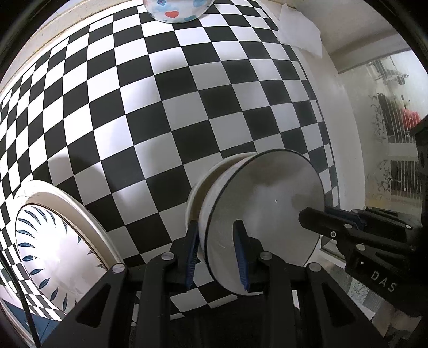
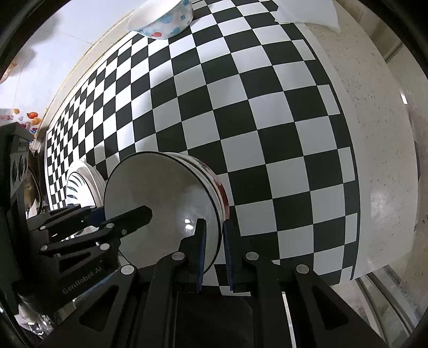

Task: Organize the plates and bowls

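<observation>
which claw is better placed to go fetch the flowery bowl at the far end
Neither is free: the left claw and right claw both clamp the black-rimmed white bowl. The floral-print round bowl sits far-left, probably favouring the left.

I see bright, sharp views with heavy fisheye bending at the edges; glare on the glossy white black-rimmed bowl (image 2: pixel 160 198), possibly overhead light.

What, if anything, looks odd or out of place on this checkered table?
A crumpled white tissue lies at the cloth's far edge, the only non-dish item. Otherwise, nothing is spilled or broken; both grippers clamp the rim of the black-rimmed bowl.
</observation>
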`<state>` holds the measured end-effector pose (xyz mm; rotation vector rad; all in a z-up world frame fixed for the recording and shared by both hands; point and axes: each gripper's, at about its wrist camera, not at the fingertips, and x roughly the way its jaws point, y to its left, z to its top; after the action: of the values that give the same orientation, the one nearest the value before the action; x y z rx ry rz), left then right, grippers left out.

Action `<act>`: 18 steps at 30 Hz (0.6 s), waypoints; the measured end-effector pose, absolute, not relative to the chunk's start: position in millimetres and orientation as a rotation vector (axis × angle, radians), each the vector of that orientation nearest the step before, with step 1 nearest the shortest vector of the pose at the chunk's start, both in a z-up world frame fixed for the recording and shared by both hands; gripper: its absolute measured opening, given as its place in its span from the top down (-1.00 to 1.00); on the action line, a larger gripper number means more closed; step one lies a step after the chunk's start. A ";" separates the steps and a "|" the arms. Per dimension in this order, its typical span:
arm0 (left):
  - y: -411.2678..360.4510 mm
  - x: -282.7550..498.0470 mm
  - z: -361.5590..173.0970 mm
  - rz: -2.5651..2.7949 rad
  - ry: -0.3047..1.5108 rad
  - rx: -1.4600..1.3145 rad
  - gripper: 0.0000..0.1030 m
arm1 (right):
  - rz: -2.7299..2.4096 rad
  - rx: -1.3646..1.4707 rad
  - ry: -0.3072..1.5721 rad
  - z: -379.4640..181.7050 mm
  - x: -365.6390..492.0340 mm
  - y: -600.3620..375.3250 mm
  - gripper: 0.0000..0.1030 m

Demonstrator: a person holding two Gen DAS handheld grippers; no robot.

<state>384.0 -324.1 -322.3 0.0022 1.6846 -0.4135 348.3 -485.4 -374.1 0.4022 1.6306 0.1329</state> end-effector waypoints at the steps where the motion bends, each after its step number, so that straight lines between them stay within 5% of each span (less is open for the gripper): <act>1: -321.9 385.1 -321.4 -0.412 1.688 -0.007 0.55 | 0.138 0.410 1.634 -374.0 348.7 -487.2 0.69; 13: -288.7 470.9 -264.7 -0.292 1.527 -0.103 0.53 | 0.168 0.469 1.500 -323.9 406.4 -535.0 0.68; 18: -273.5 551.9 -267.7 -0.197 1.476 -0.177 0.53 | 0.186 0.489 1.412 -314.9 481.8 -542.6 0.33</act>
<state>551.9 -273.5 -267.7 -0.1772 1.4761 -0.1966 481.8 -542.6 -314.9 0.4894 1.4116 0.1859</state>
